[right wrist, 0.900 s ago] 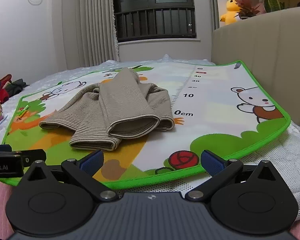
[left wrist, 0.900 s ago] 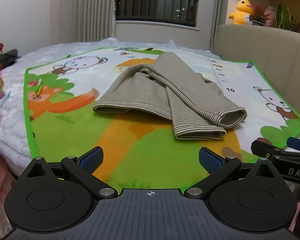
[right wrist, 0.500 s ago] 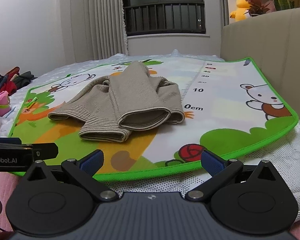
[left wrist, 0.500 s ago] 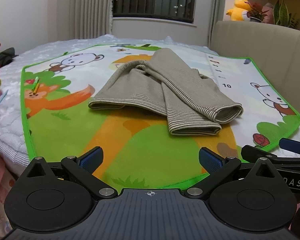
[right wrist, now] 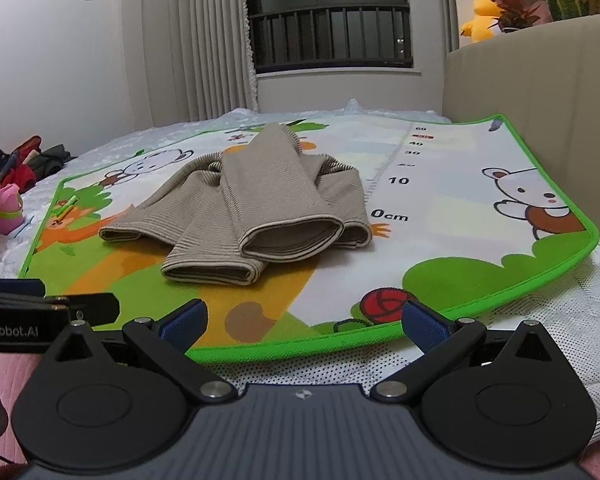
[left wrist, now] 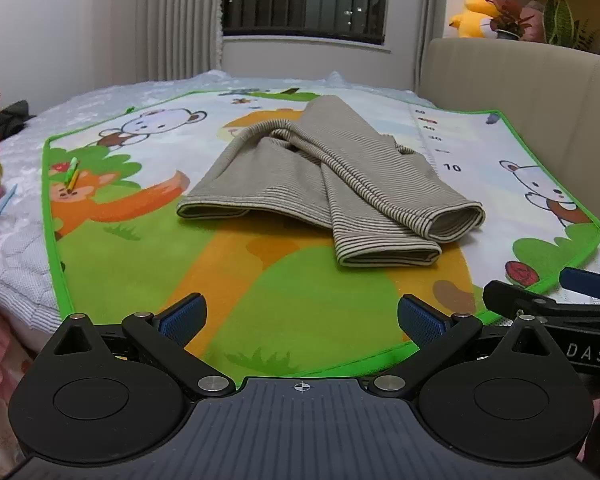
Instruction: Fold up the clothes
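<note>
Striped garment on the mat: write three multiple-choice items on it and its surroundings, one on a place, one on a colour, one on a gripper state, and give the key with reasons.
1. Where does the striped garment lie?
A. On the cartoon play mat
B. On the beige headboard
C. On the window sill

2. What colour is the plush toy on the shelf above the headboard?
A. Blue
B. Yellow
C. Black

3. How do the left gripper and right gripper stand?
A. Both shut on the garment
B. Left shut, right open
C. Both open and empty

Key:
1. A, the garment rests mid-mat, apart from the headboard.
2. B, the toy shows plainly yellow in both wrist views.
3. C, each pair of blue pads stands wide apart short of the garment, with nothing between them.
</note>
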`<state>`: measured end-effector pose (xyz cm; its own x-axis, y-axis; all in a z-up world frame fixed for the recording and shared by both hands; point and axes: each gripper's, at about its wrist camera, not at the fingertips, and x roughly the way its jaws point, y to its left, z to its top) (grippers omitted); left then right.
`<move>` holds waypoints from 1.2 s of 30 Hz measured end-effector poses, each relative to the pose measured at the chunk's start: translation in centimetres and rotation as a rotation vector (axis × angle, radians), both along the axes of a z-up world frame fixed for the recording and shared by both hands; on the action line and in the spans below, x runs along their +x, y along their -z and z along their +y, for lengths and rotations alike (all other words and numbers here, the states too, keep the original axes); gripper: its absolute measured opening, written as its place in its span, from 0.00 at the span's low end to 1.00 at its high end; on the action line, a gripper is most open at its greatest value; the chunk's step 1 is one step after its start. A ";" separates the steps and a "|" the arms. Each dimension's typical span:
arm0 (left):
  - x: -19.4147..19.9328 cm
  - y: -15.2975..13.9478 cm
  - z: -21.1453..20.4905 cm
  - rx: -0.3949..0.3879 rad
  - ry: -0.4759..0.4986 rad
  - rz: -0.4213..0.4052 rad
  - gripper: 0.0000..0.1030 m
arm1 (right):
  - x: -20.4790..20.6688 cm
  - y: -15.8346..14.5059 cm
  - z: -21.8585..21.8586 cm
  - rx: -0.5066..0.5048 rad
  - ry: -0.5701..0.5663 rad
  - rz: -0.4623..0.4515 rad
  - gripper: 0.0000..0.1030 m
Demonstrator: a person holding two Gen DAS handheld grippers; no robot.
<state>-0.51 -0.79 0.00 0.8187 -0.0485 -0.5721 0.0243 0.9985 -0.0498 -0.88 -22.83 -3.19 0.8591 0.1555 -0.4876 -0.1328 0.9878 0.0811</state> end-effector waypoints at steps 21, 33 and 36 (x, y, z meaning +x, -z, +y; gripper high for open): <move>-0.3 -0.5 -0.2 0.006 0.007 -0.031 1.00 | -0.5 -0.4 -0.3 0.011 -0.002 -0.040 1.00; -0.1 -0.4 -0.1 0.008 0.015 -0.026 1.00 | -0.3 -0.3 -0.3 0.009 -0.009 -0.042 1.00; -0.1 -0.4 -0.2 0.009 0.018 -0.025 1.00 | -0.3 -0.2 -0.3 0.009 -0.009 -0.038 1.00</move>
<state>-0.64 -0.96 0.39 0.8320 -0.0586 -0.5517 0.0438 0.9982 -0.0400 -1.17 -23.10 -2.95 0.8755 0.1676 -0.4532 -0.1450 0.9858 0.0844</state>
